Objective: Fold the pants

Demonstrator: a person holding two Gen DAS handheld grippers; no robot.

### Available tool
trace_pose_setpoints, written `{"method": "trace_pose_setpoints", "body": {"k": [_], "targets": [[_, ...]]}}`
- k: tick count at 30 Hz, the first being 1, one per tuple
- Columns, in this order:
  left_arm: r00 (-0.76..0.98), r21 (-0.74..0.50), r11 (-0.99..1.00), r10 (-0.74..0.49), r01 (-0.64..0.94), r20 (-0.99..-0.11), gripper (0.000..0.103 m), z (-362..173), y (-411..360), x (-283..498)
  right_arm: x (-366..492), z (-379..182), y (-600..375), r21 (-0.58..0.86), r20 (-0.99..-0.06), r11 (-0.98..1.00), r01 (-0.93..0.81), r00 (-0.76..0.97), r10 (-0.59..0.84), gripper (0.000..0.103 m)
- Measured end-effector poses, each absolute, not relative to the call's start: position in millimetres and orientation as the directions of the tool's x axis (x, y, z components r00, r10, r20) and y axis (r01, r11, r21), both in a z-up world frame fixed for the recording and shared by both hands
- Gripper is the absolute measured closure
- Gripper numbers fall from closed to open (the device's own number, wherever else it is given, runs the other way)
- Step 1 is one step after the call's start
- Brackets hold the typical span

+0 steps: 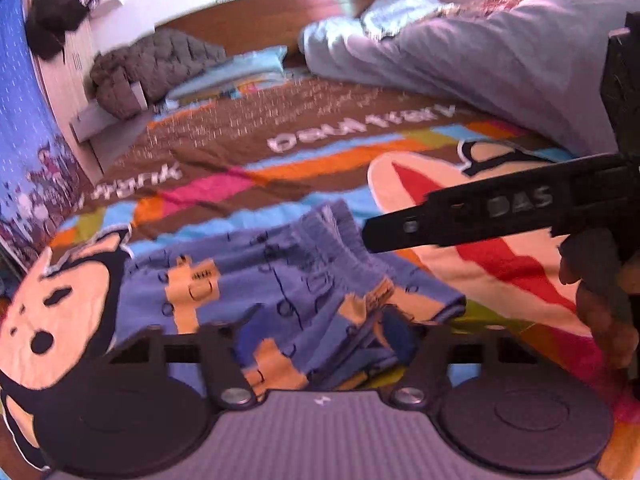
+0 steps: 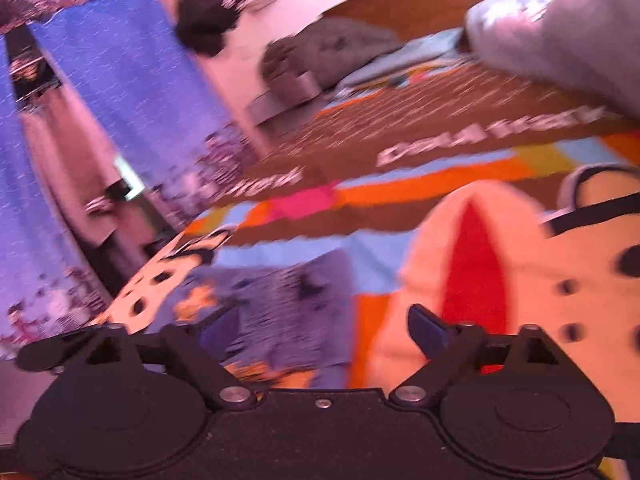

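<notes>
The pants (image 1: 256,292) are blue with orange patches and dark line drawings, folded into a compact stack on the colourful bedspread (image 1: 320,184). My left gripper (image 1: 320,340) hangs low over their near edge with its jaws apart and cloth lying between them, nothing pinched. The right gripper's black finger (image 1: 480,220) reaches in from the right above the pants' waistband. In the blurred right wrist view the pants (image 2: 288,300) lie ahead to the left. My right gripper (image 2: 324,332) is open and empty above their right edge.
A grey duvet (image 1: 500,52) is heaped at the back right of the bed. A grey quilted jacket (image 1: 152,68) and pillows (image 1: 248,68) lie at the headboard. A blue curtain (image 1: 20,120) hangs along the left side.
</notes>
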State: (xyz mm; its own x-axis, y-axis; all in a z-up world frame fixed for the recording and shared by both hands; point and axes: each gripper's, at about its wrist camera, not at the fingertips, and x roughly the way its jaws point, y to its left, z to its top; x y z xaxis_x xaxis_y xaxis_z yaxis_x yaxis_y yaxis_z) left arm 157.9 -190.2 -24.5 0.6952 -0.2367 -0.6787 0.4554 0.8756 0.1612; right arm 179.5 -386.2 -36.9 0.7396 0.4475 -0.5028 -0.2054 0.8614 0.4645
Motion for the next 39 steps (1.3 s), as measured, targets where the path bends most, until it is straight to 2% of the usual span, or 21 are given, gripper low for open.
{"method": "trace_pose_setpoints", "body": {"k": [2, 5, 6, 8, 11, 13, 24, 26, 27, 28, 29, 32, 33, 34, 35, 36, 37, 38, 39], "targets": [[0.67, 0.156, 0.875, -0.224, 0.457, -0.708, 0.053, -29.0, -189.0, 164.4, 188.1, -36.7, -373.2, 0.46, -0.52, 0.855, -0.239, 0.709, 0.478, 0.039], [0.659, 0.134, 0.876, -0.24, 0.464, -0.713, 0.062, -31.1, -184.8, 165.4, 200.5, -39.4, -363.7, 0.473, -0.542, 0.843, -0.258, 0.669, 0.509, 0.048], [0.658, 0.132, 0.875, -0.243, 0.466, -0.713, 0.069, -31.5, -185.0, 165.7, 204.3, -42.1, -362.0, 0.477, -0.552, 0.84, -0.257, 0.656, 0.514, 0.05], [0.655, 0.138, 0.872, -0.239, 0.469, -0.717, 0.078, -33.0, -185.7, 165.7, 210.1, -48.6, -359.5, 0.485, -0.57, 0.838, -0.25, 0.637, 0.519, 0.062], [0.662, 0.158, 0.867, -0.23, 0.472, -0.713, 0.088, -33.0, -188.0, 164.0, 213.5, -57.8, -359.3, 0.518, -0.575, 0.823, -0.233, 0.618, 0.537, 0.069], [0.673, 0.171, 0.865, -0.227, 0.471, -0.704, 0.092, -30.3, -189.2, 161.3, 211.8, -58.1, -361.7, 0.536, -0.565, 0.812, -0.231, 0.616, 0.548, 0.071], [0.679, 0.145, 0.856, -0.278, 0.496, -0.679, 0.091, -1.1, -203.2, 146.9, 194.1, -30.7, -376.7, 0.535, -0.533, 0.814, -0.224, 0.658, 0.531, 0.072], [0.67, 0.13, 0.855, -0.289, 0.501, -0.684, 0.084, -3.3, -209.3, 145.9, 188.1, -25.7, -385.1, 0.53, -0.532, 0.82, -0.217, 0.667, 0.521, 0.071], [0.661, 0.124, 0.855, -0.29, 0.504, -0.692, 0.067, -6.9, -212.4, 145.6, 185.3, -26.1, -391.6, 0.54, -0.528, 0.816, -0.208, 0.671, 0.521, 0.071], [0.654, 0.12, 0.856, -0.285, 0.502, -0.701, 0.043, -11.8, -214.5, 145.5, 184.1, -28.5, -396.7, 0.549, -0.526, 0.811, -0.201, 0.671, 0.522, 0.069], [0.65, 0.12, 0.862, -0.274, 0.493, -0.709, 0.038, -16.1, -214.9, 145.6, 184.3, -33.2, -401.3, 0.556, -0.533, 0.809, -0.188, 0.667, 0.521, 0.066], [0.651, 0.11, 0.88, -0.251, 0.461, -0.717, 0.037, -17.4, -202.6, 139.0, 189.0, -49.7, -409.7, 0.562, -0.579, 0.814, -0.147, 0.633, 0.514, 0.062], [0.66, 0.096, 0.89, -0.255, 0.446, -0.706, 0.033, -13.1, -192.8, 135.1, 187.8, -50.7, -413.6, 0.569, -0.573, 0.812, -0.131, 0.645, 0.506, 0.06], [0.675, 0.079, 0.902, -0.257, 0.424, -0.692, 0.023, -7.1, -181.4, 131.1, 186.3, -49.4, -417.5, 0.58, -0.561, 0.806, -0.121, 0.657, 0.503, 0.054], [0.691, 0.064, 0.915, -0.253, 0.398, -0.677, 0.017, -1.2, -170.5, 127.5, 184.5, -45.8, -421.4, 0.589, -0.546, 0.8, -0.116, 0.672, 0.5, 0.04], [0.714, 0.052, 0.933, -0.236, 0.357, -0.659, 0.006, 4.9, -158.0, 124.4, 182.2, -40.6, -423.6, 0.587, -0.529, 0.801, -0.115, 0.695, 0.487, 0.032], [0.742, 0.043, 0.954, -0.201, 0.295, -0.639, 0.0, 10.4, -144.8, 122.7, 179.8, -34.8, -423.7, 0.567, -0.516, 0.815, -0.119, 0.72, 0.463, 0.015], [0.768, 0.035, 0.975, -0.151, 0.22, -0.622, 0.0, 14.7, -132.3, 123.0, 177.2, -28.2, -420.7, 0.527, -0.503, 0.84, -0.128, 0.75, 0.43, 0.004], [0.78, 0.029, 0.987, -0.105, 0.155, -0.617, 0.0, 17.0, -123.3, 125.6, 174.4, -21.0, -414.2, 0.471, -0.487, 0.87, -0.143, 0.78, 0.392, 0.002]]}}
